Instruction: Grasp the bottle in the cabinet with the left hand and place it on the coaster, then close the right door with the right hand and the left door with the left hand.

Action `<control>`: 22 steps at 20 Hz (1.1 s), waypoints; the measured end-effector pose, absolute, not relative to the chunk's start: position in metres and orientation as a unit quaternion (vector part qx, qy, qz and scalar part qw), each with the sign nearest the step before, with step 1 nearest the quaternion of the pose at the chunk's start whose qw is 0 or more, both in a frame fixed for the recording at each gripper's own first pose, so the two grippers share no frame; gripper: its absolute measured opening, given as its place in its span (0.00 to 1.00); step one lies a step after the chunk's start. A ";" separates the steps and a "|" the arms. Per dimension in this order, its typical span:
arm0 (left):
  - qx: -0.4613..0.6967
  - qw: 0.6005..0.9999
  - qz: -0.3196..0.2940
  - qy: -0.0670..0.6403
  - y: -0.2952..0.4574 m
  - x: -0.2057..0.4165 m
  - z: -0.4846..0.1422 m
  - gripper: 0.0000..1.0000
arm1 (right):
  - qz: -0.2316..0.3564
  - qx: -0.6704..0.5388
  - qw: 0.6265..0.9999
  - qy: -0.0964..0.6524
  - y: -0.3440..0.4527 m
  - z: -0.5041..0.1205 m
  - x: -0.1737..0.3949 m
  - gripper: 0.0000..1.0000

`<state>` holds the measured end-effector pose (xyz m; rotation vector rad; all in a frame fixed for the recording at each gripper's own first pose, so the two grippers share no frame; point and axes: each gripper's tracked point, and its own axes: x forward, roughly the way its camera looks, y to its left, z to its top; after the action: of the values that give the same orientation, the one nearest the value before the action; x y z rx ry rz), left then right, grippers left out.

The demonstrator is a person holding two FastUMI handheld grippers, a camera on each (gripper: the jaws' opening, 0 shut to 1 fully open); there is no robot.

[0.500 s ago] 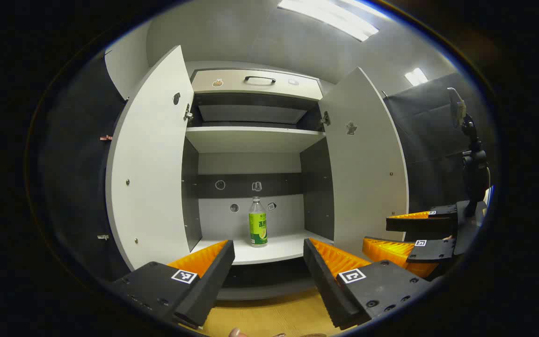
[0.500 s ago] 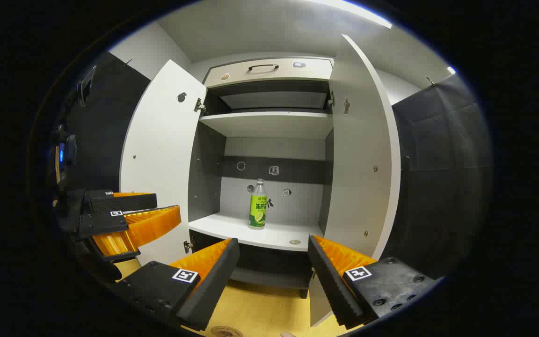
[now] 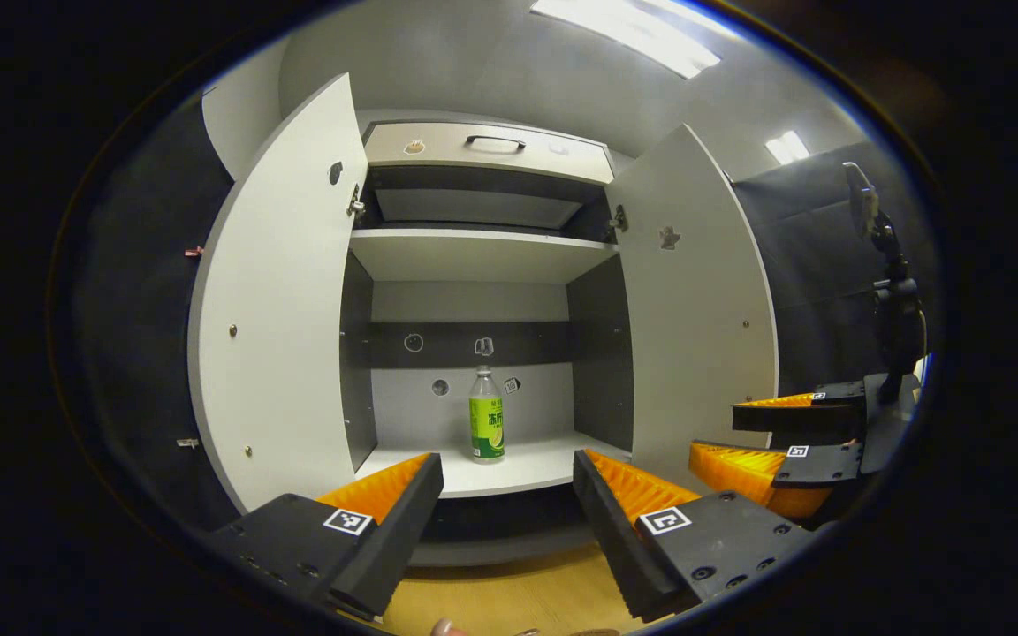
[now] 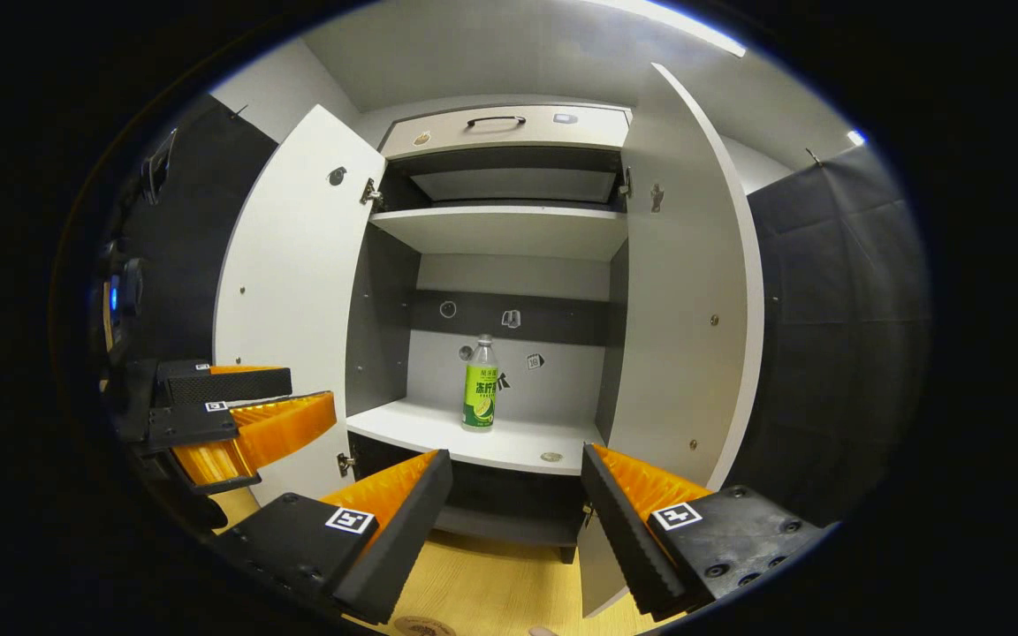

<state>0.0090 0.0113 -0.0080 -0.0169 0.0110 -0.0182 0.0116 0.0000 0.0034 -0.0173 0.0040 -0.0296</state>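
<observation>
While both doors hang wide, nothing of the task looks done. The bottle (image 3: 487,415) stands upright on the lower shelf (image 3: 527,468) of the cabinet (image 3: 474,256), well apart from either tool. The left gripper (image 3: 507,521) is spread and empty, lined up with the bottle but short of the shelf (so the reach is only starting, I judge). The right gripper (image 4: 516,521) is likewise spread, holding nothing, near the right door (image 4: 686,291). A coaster (image 4: 425,625) seems to peek in on the desk (image 4: 474,592) below. The left door (image 3: 284,309) waits untouched. Grasp, placing and both closings remain.
</observation>
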 end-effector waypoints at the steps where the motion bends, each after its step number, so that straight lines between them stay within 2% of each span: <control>1: -0.010 1.000 -0.010 0.005 0.013 0.010 -0.008 0.94 | -0.015 -0.009 1.000 0.000 0.001 0.007 0.014 0.98; 8: -0.015 1.000 -0.020 0.003 0.021 0.024 -0.004 0.94 | -0.046 -0.029 0.997 -0.052 -0.007 0.045 0.023 0.98; 9: -0.015 1.000 -0.020 0.003 0.022 0.028 -0.003 0.94 | -0.050 -0.036 0.997 -0.052 -0.009 0.046 0.023 0.94; 10: -0.014 1.000 -0.018 0.003 0.022 0.033 -0.003 0.94 | -0.051 -0.039 0.997 -0.052 -0.011 0.047 0.023 0.98; 22: -0.013 1.000 0.016 -0.021 0.034 0.148 -0.002 0.94 | 0.009 -0.022 0.999 -0.043 -0.016 0.032 0.064 0.98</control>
<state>0.1478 0.0341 -0.0023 -0.0260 -0.0428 0.0313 0.0637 -0.0164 0.0317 -0.0431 -0.0861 0.0173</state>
